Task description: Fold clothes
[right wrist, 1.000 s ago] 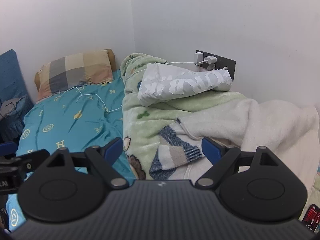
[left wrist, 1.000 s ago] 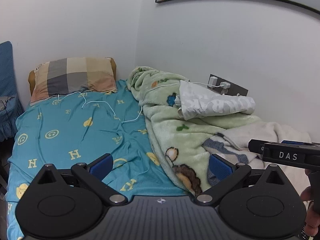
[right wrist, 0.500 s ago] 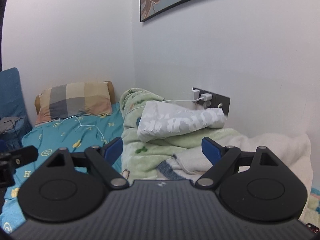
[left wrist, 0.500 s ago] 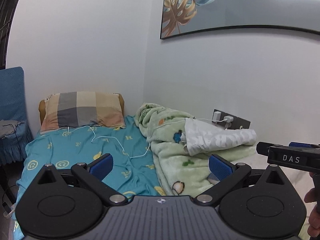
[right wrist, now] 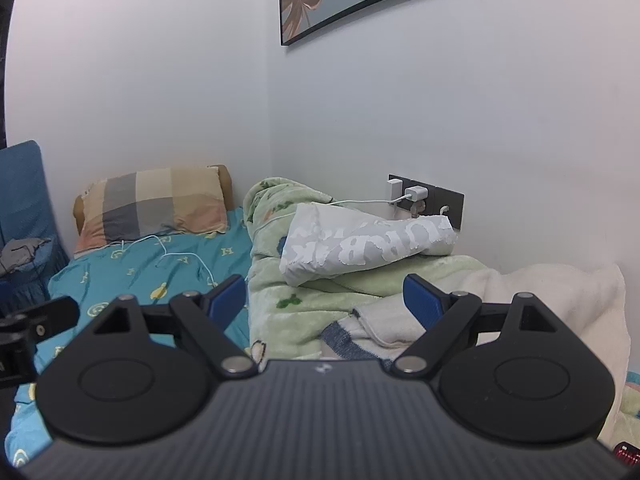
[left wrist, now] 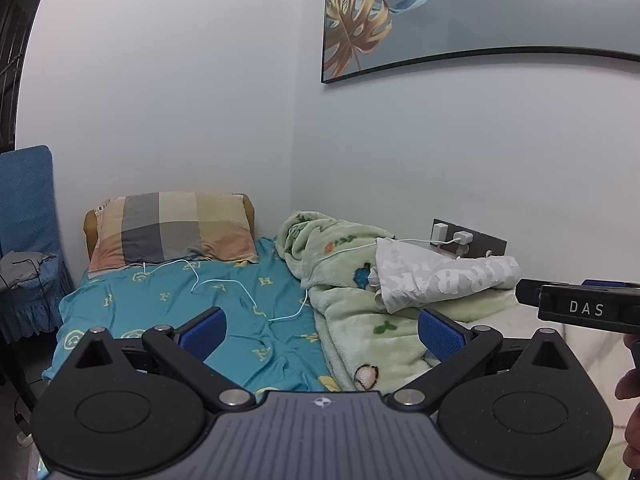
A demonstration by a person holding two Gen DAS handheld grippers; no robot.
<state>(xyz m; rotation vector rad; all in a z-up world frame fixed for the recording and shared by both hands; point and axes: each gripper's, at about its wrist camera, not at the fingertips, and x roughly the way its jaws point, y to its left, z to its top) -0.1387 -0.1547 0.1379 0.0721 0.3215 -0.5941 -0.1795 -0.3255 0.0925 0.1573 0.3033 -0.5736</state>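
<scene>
You hold the left gripper [left wrist: 320, 330] and the right gripper [right wrist: 320, 298] level above the bed [left wrist: 168, 312], both released with the jaws wide apart and nothing between them. The folded grey printed garment [right wrist: 368, 246] lies on the green blanket [right wrist: 304, 296], near the wall socket [right wrist: 424, 196].

I see even, cool indoor light with soft shadows. Glare from a ceiling lamp sits on the framed picture [left wrist: 480, 12], upper right. Fisheye bending curves its frame and darkens the corners. Focus is sharp near and far.
</scene>
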